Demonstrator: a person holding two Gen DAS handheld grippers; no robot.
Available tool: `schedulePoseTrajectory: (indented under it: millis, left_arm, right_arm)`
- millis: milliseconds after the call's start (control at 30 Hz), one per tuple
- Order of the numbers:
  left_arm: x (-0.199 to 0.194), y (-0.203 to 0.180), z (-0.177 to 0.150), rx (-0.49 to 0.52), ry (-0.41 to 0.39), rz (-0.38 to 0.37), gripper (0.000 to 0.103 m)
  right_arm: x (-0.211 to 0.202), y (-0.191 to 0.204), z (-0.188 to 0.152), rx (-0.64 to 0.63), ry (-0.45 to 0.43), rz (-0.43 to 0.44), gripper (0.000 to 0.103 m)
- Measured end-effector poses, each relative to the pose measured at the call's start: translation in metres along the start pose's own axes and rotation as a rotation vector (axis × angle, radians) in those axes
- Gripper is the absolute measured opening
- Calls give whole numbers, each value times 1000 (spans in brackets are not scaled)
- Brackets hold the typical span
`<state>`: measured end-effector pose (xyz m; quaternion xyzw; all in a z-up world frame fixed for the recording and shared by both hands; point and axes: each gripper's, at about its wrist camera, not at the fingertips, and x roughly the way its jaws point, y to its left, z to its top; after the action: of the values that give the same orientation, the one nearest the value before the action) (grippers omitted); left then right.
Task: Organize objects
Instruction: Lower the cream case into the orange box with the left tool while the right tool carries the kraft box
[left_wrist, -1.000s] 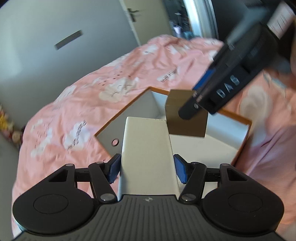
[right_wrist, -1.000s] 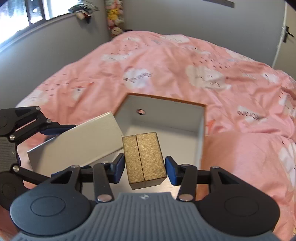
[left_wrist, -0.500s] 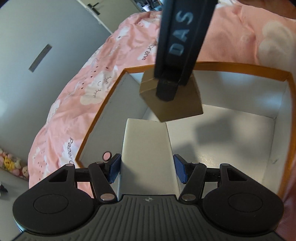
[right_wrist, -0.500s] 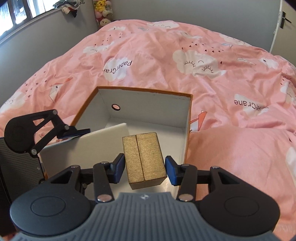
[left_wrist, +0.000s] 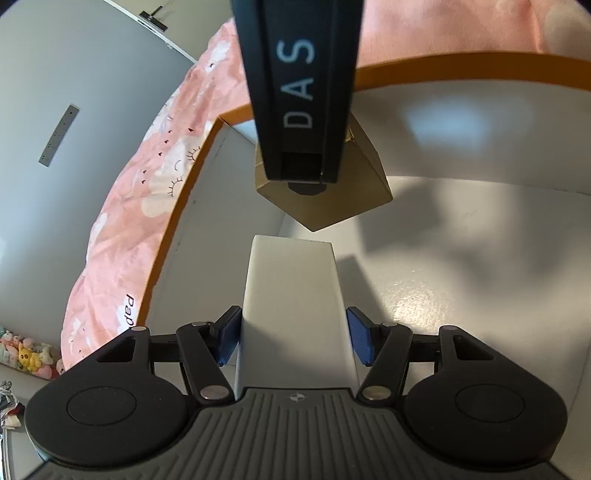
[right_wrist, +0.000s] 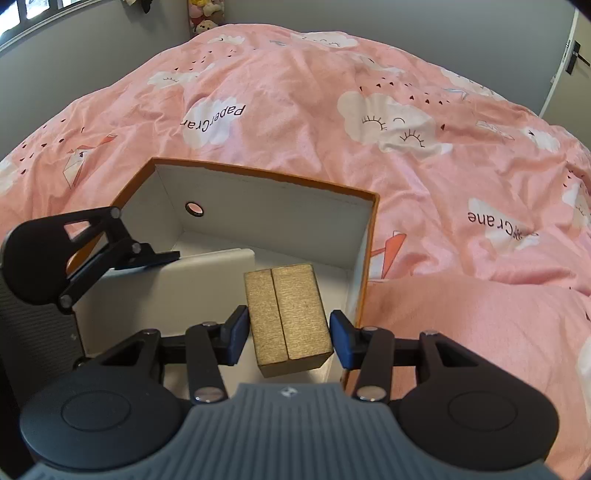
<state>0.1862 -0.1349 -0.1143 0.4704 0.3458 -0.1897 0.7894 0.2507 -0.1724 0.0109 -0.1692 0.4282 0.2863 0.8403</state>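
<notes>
An open storage box with an orange rim (right_wrist: 266, 173) and white inside lies on the bed; it also shows in the left wrist view (left_wrist: 461, 62). My left gripper (left_wrist: 293, 338) is shut on a flat white box (left_wrist: 295, 295) and holds it down inside the storage box, near the left wall; the white box also shows in the right wrist view (right_wrist: 177, 291). My right gripper (right_wrist: 288, 334) is shut on a small gold box (right_wrist: 286, 314) and holds it inside the storage box, just beyond the white box's far end (left_wrist: 328, 195).
A pink duvet (right_wrist: 332, 110) with cloud prints covers the bed around the box. Grey walls, a door (right_wrist: 569, 55) and plush toys (right_wrist: 203, 18) are at the room's edges. The storage box's left wall has a round finger hole (right_wrist: 195, 209).
Both grippers have come down from above the storage box into it, carrying the white box and the gold box. Both grips are unchanged.
</notes>
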Motion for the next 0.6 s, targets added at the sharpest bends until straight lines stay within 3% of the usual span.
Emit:
schedulePoseTrajectory:
  millis: [300,600]
  left_arm:
    - [13,2,3,44,56,18,72]
    - [13,-3,5,132,61,85,85]
  right_arm:
    - [10,9,7,-49,-5,-34,49]
    - [19,13,13,-57,-3,-58,49]
